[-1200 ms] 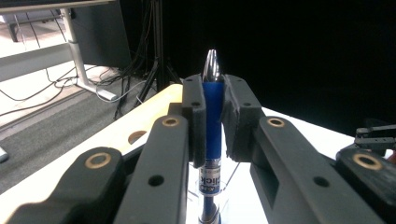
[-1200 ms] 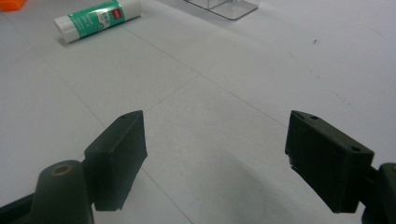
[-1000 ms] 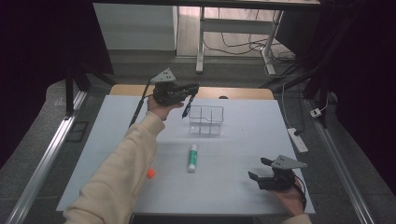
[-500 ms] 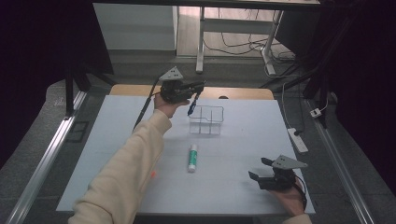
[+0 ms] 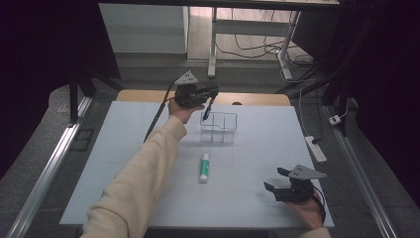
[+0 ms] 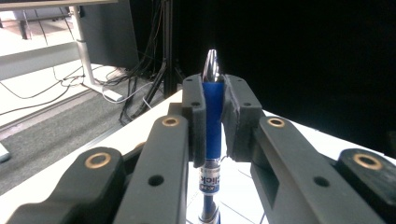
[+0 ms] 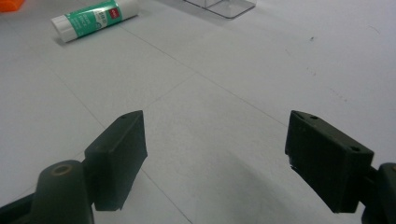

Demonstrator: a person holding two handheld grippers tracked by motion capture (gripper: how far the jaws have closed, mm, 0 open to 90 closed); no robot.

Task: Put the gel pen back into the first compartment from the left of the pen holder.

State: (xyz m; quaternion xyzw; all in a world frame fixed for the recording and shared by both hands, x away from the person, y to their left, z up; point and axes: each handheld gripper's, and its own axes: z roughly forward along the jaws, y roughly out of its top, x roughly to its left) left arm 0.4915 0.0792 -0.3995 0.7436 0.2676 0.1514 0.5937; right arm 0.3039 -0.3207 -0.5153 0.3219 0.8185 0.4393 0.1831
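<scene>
Got the blue pen (image 6: 213,123) pinched mid-barrel between my left gripper (image 6: 214,116) fingers, light, stiff, probably slippery plastic; right gripper (image 7: 233,158) gapes wide, nothing in it.

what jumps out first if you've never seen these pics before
The left gripper at the table's far side, its fingers clamped on a blue pen hanging over the clear bin. Mid-table lies a green-and-white glue stick; the right gripper sits open near the front right.

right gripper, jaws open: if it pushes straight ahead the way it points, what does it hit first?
Probably nothing soon. Ahead of the right gripper lies bare white table. The glue stick sits off to the left of that line, the clear box farther on, near centre; depth is hard to judge.
</scene>
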